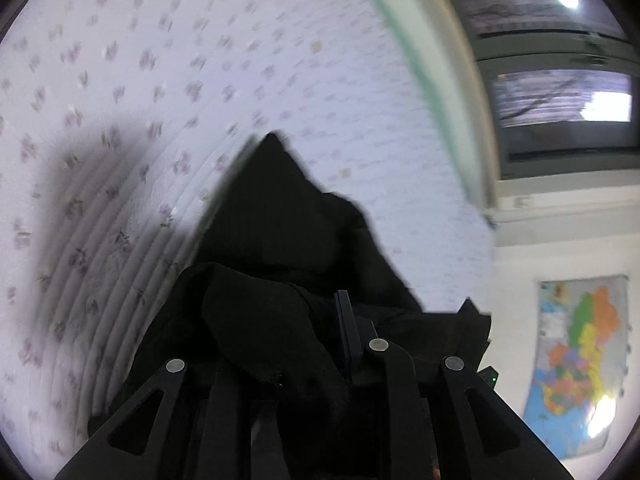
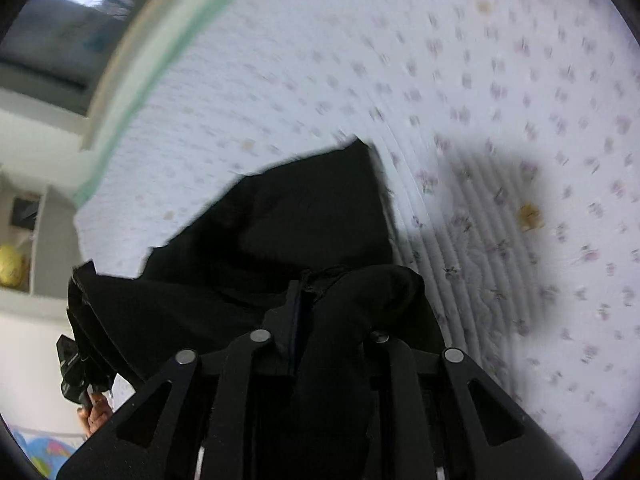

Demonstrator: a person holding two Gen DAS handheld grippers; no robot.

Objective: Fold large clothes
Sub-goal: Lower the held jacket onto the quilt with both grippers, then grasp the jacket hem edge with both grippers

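Note:
A large black garment (image 1: 280, 216) hangs above a white quilted bedspread with small purple flowers (image 1: 160, 80). My left gripper (image 1: 320, 320) is shut on a bunched edge of the garment, cloth draped over its fingers. In the right wrist view the same black garment (image 2: 312, 208) hangs from my right gripper (image 2: 316, 300), which is shut on another bunch of its edge. The cloth spans between the two grippers and throws a dark shadow on the bed. The left gripper and the hand holding it (image 2: 84, 380) show at the lower left of the right wrist view.
The bedspread (image 2: 480, 80) has a green and cream border (image 1: 420, 60) along its far edge. Beyond it are a window (image 1: 560, 96), a white wall with a coloured map (image 1: 576, 364), and a shelf with a yellow object (image 2: 12, 264).

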